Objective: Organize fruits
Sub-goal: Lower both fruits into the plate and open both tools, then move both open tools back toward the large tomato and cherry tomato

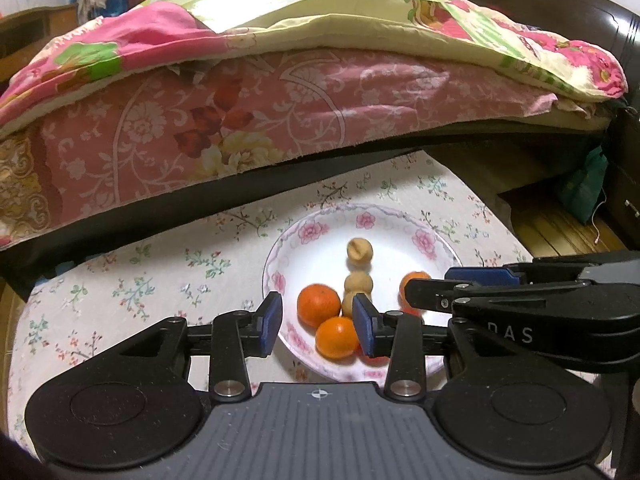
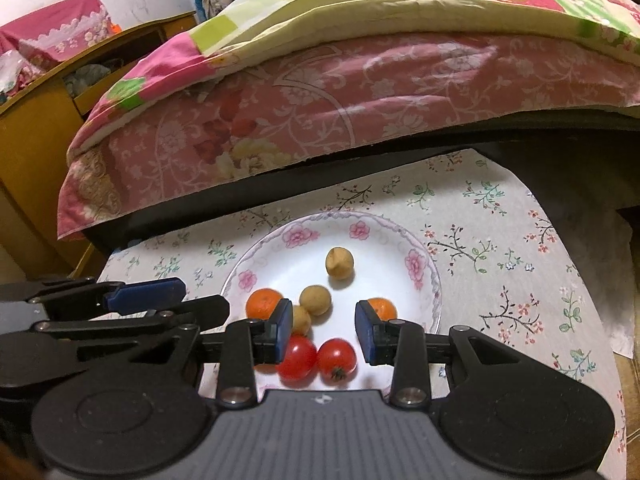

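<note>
Both the left tool (image 1: 318, 322) and right tool (image 2: 323, 330) hover open and empty over a flower-rimmed white plate (image 2: 400, 236). Two red cherry tomatoes (image 2: 337, 359) sit at its 6 o'clock edge, small round orange tangerines (image 1: 319, 305) and tan longans (image 2: 340, 263) beyond.

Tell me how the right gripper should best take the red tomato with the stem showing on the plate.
Probably from above, across its widest middle. The tomato is round, lying with its stem to the side, directly below the open right gripper. A second tomato seems to touch its left side, so one finger must slip into that seam; the right side, toward bare plate, is free.
</note>
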`<state>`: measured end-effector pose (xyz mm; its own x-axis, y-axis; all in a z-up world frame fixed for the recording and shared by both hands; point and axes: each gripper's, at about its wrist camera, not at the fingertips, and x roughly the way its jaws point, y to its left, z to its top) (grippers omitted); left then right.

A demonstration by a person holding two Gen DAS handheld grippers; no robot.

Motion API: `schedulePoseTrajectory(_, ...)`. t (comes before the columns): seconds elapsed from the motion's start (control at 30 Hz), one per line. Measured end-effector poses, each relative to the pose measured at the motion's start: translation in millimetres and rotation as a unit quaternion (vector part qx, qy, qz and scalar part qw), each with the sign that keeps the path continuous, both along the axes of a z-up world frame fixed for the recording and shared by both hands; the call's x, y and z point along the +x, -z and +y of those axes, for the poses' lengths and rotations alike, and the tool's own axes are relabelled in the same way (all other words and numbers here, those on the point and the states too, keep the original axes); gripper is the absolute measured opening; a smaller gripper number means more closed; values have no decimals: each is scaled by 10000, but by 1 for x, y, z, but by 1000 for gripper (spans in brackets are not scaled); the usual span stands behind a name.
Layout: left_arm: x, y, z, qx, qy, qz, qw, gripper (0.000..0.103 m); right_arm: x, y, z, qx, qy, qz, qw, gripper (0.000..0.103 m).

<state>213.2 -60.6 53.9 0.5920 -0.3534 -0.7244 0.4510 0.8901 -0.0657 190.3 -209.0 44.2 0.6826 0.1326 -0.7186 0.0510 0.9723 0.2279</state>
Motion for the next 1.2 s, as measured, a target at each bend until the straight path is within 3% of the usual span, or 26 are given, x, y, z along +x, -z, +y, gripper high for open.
schedulePoseTrajectory(0.53, -36, 4, 17, 183, 297, 90, 9994, 53, -29, -1, 23, -164, -375, 235, 9989, 34)
schedulePoseTrajectory(1.2, -45, 55, 8, 623, 827, 586, 9929, 58, -54, 9, 22, -181, -501, 619, 9967, 34)
